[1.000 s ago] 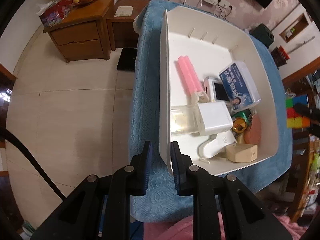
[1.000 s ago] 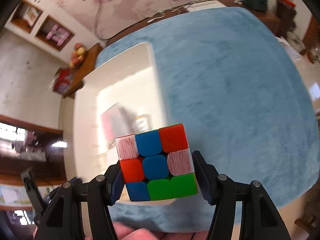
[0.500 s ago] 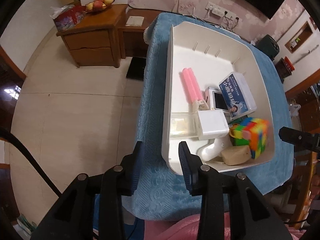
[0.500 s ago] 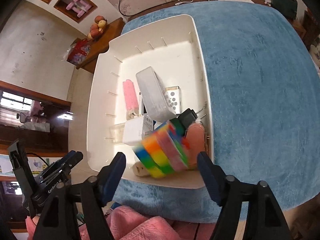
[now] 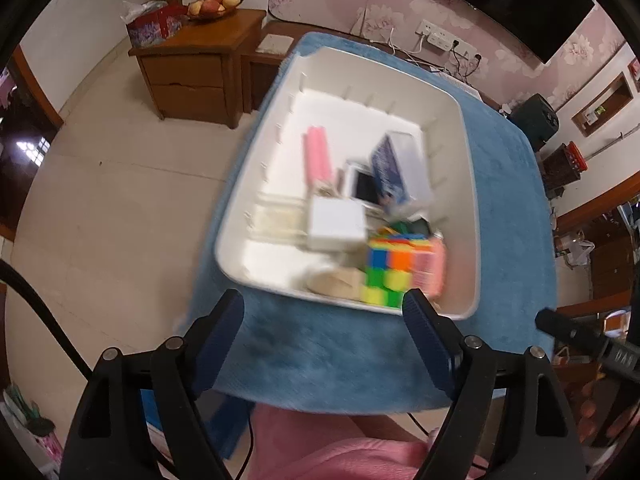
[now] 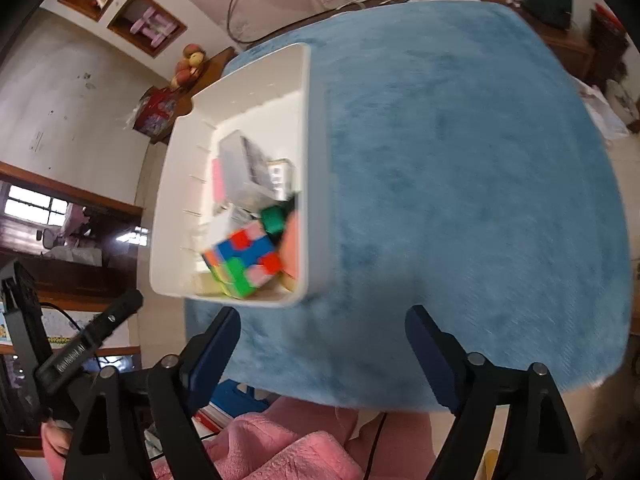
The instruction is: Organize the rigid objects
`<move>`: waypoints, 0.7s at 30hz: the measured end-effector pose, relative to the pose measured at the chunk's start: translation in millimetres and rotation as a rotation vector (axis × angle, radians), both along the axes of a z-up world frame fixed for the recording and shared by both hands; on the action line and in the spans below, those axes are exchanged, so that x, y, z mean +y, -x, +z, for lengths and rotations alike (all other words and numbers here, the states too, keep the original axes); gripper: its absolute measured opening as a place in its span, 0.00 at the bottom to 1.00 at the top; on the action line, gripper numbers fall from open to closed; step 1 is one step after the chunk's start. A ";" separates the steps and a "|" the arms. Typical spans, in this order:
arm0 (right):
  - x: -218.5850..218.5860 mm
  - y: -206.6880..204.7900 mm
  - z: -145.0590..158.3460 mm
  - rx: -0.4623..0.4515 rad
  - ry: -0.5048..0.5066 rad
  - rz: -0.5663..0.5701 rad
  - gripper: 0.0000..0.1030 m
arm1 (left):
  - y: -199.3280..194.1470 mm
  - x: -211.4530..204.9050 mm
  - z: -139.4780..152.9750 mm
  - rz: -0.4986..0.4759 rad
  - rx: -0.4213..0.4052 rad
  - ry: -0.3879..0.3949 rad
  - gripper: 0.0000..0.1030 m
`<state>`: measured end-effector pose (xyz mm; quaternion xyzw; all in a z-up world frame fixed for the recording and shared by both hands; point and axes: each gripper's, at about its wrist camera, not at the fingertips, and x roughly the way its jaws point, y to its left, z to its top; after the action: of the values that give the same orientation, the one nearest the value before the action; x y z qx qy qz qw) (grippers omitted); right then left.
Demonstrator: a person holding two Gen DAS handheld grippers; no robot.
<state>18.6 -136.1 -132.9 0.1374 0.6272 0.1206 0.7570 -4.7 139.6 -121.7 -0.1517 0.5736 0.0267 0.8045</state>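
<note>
White plastic bin [image 5: 468, 184] sits at your table's [image 6: 460, 160] near edge with the puzzle cube [image 6: 244, 260] inside its near corner; both grippers, left [image 5: 322, 332] and right [image 6: 320, 344], have just opened wide and empty, so a careless sweep could nudge it off.

The right gripper [image 6: 322, 334] has just been opening, and nothing is between its jaws. The colourful cube [image 6: 244, 262] sits in the white bin [image 6: 168, 216] on the blue cloth [image 6: 460, 184].
</note>
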 end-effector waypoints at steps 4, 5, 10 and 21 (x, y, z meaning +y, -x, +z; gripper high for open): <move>-32.6 25.7 4.2 -0.010 0.010 -0.035 0.85 | 10.6 -28.1 11.0 0.015 0.002 0.019 0.84; -41.2 32.4 5.8 -0.012 0.011 -0.049 0.89 | 12.1 -33.8 14.0 0.014 -0.001 0.022 0.84; -74.0 60.6 17.8 -0.021 0.004 -0.118 1.00 | 21.8 -71.3 33.7 -0.027 -0.027 0.010 0.86; -84.8 88.1 67.0 -0.143 0.018 -0.093 1.00 | 42.7 -133.9 94.6 -0.125 -0.220 -0.080 0.96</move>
<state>-69.5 -220.9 -65.9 0.1506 0.5656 0.0894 0.8059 -47.5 5.8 -27.1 -0.0855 0.4885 -0.0175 0.8682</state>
